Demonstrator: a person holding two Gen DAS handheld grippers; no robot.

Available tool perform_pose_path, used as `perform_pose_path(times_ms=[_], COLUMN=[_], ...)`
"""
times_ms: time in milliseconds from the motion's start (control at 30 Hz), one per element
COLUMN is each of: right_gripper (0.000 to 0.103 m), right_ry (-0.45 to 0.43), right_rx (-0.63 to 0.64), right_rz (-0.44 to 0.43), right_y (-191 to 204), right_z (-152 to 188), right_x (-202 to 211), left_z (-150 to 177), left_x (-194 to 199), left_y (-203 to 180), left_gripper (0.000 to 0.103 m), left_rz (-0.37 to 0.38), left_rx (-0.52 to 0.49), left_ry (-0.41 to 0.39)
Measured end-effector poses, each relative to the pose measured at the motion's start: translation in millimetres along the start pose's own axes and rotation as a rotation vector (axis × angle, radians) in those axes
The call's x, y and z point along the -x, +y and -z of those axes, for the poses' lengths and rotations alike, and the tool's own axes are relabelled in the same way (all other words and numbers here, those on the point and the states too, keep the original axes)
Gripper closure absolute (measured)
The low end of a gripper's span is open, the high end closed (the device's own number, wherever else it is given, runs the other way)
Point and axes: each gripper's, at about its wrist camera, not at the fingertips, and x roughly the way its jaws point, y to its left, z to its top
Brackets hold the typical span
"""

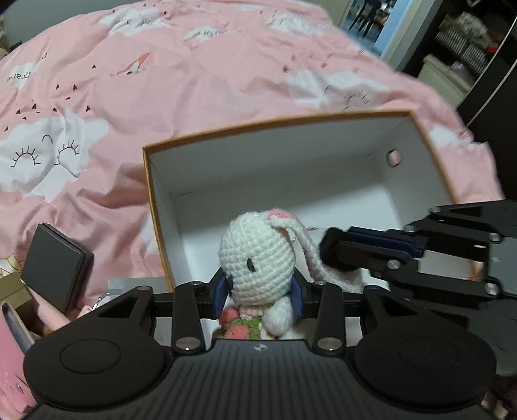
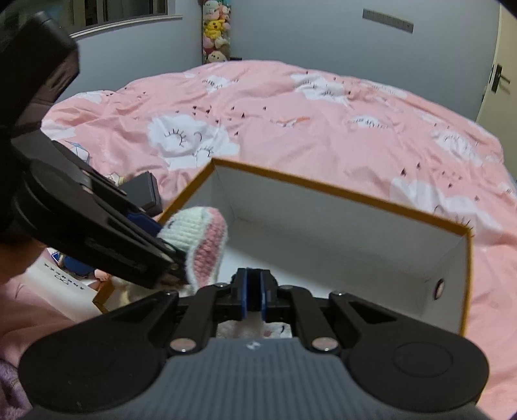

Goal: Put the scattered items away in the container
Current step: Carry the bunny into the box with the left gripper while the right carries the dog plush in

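A white crocheted bunny with a pink-lined ear and red and green knit parts below its head is clamped between the blue pads of my left gripper, over the near end of the box. The box is open, white inside with an orange rim, and lies on the pink bedspread. My right gripper comes in from the right and is shut on the bunny's long hanging ear. In the right wrist view the right gripper pinches a white strip, with the bunny and left gripper at its left above the box.
A black flat case leans on the bedspread left of the box, also visible as the case. Papers and pink items lie at the near left. The pink bedspread stretches beyond the box. Plush toys hang on the far wall.
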Motion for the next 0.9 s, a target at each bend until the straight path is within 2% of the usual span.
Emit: perform_pose_path(times_ms=[67,167,300,400,433,467,533,733,800,867,900], right_gripper=[0.095,0.094,0.094,0.086,0.079,0.065,0.057,0.057,0.057,0.057,0.057], right_ry=[0.013,0.015,0.030,0.040,0.038,0.033,0.022,0.047,0.078,0.118,0.134], right_rx=[-0.004,-0.033,-0.063,-0.111,-0.117,-0.120,-0.130,-0.213,-0.234,-0.251,-0.254], right_rz=[-0.001,-0.037,-0.069,-0.102,-0.099,-0.093,-0.076,-0.047,-0.058,-0.068,-0.071], right_y=[0,-4,-8,-14,-16,-17,-20,-44,-47,-49,-47], right_z=[2,2,2,2,3,2,2,6,10,15,17], right_x=[-8,-14,-21,-21,-19,-16,-9,-1,-5,-13,-15], left_z=[2,7,11,16,18,20,23,26,28,30,30], left_x=[-11,-26,-30,-31,-31,-29,-25,-1,6,9,8], left_y=[-5,-5,-9,-18,-20,-20,-18,-3,-2,-3,-3], left_gripper=[0.059,0.059,0.058,0.052,0.051,0.048,0.046,0.046,0.047,0.061,0.061], left_rz=[-0.034,-0.039,-0.070,-0.087,-0.091,-0.087,-0.069,0.003,0.017,0.031,0.030], left_rx=[-0.022,-0.030,-0.064,-0.133,-0.145,-0.150,-0.137,-0.077,-0.082,-0.087,-0.089], left_ry=[0.025,0.062,0.057,0.058,0.054,0.050,0.043,-0.002,-0.019,-0.027,-0.029])
